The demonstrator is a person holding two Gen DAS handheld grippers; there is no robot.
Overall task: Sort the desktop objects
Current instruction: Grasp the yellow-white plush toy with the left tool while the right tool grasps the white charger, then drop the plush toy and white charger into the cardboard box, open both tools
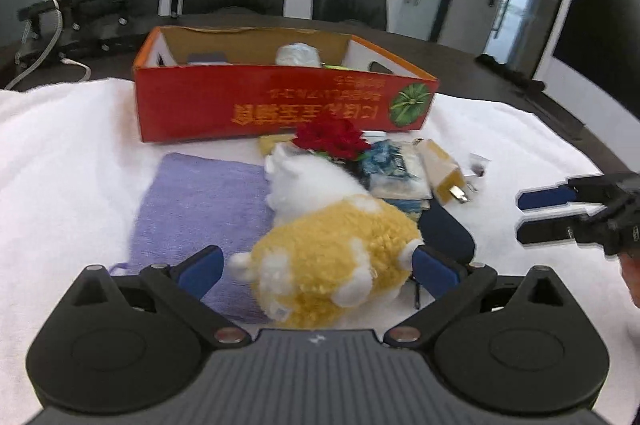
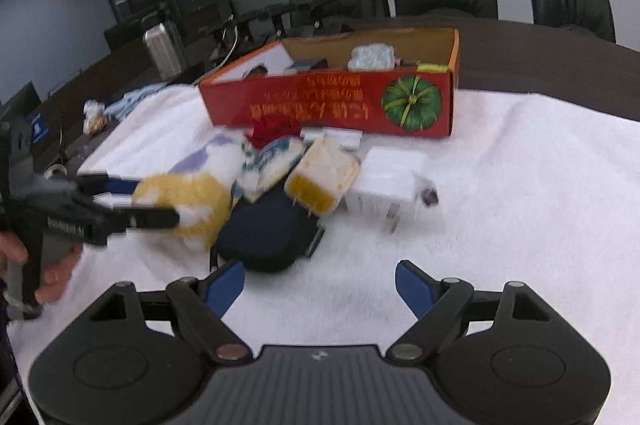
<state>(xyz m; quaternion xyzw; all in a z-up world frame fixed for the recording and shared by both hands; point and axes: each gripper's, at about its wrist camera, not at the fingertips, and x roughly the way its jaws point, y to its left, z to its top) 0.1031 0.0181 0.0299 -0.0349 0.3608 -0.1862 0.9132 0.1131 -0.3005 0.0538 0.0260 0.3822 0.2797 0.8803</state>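
Observation:
A yellow and white plush toy point(image 1: 332, 257) lies on the white cloth between the fingers of my left gripper point(image 1: 316, 265). The jaws stand wide around its rear end; whether they press it I cannot tell. In the right wrist view the left gripper point(image 2: 156, 203) shows around the plush toy point(image 2: 188, 201). My right gripper point(image 2: 320, 287) is open and empty above bare cloth; it also shows in the left wrist view point(image 1: 524, 217). A red cardboard box point(image 1: 280, 101) with several items inside stands behind the pile.
A purple cloth point(image 1: 200, 209), a red flower point(image 1: 332, 141), a blue patterned packet point(image 1: 392, 169), a yellow plug point(image 2: 324, 177), a white charger point(image 2: 388, 181) and a dark pouch point(image 2: 268, 237) lie in the pile. Chairs stand beyond the table, a metal bottle point(image 2: 162, 49) at far left.

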